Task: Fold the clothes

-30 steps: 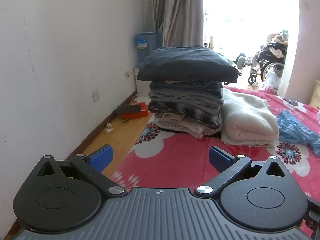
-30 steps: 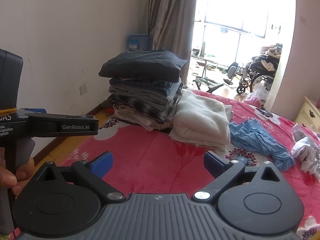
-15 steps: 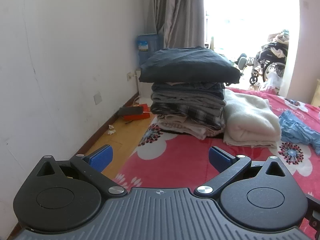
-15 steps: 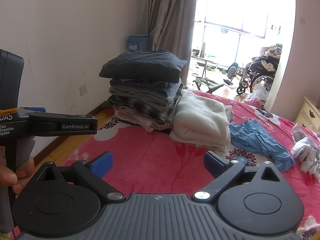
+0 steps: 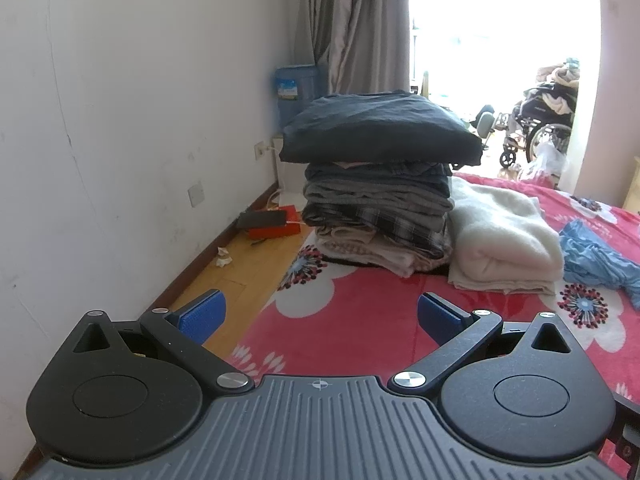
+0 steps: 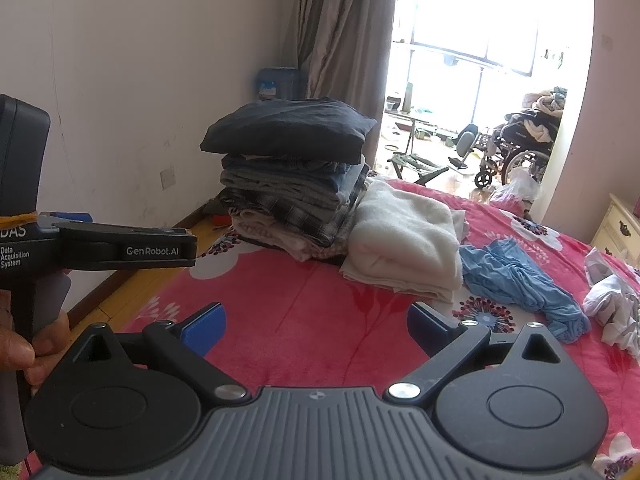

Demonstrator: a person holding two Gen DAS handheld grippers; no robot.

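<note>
Clothes are lying on a bed under a pink flowered bedspread [image 5: 360, 320], and both grippers are hovering above its near part with nothing between their blue pads. At the bottom of the left wrist view, the left gripper [image 5: 319, 317] is holding its jaws wide apart over the bedspread's edge, with wooden floor [image 5: 236, 276] showing at lower left. At the bottom of the right wrist view, the right gripper [image 6: 316, 326] is likewise keeping its jaws spread and empty; at the left edge of that frame, a hand [image 6: 28, 344] is gripping the handle of the other device.

Further back, in the middle of both frames, a stack of folded clothes [image 5: 380, 200] is sitting on the bed, topped by a dark folded garment [image 5: 380, 130]. Touching its right side, a folded cream blanket [image 5: 504, 240] is resting on the bedspread. Just right of that, a crumpled blue garment [image 6: 520, 280] is lying unfolded, and at the right edge of the right wrist view a crumpled white garment [image 6: 612, 300] is lying loose.

Beyond, at upper centre, a grey curtain [image 5: 356, 28] is hanging beside a bright window, and a wheelchair [image 6: 516, 148] is standing at upper right.
</note>
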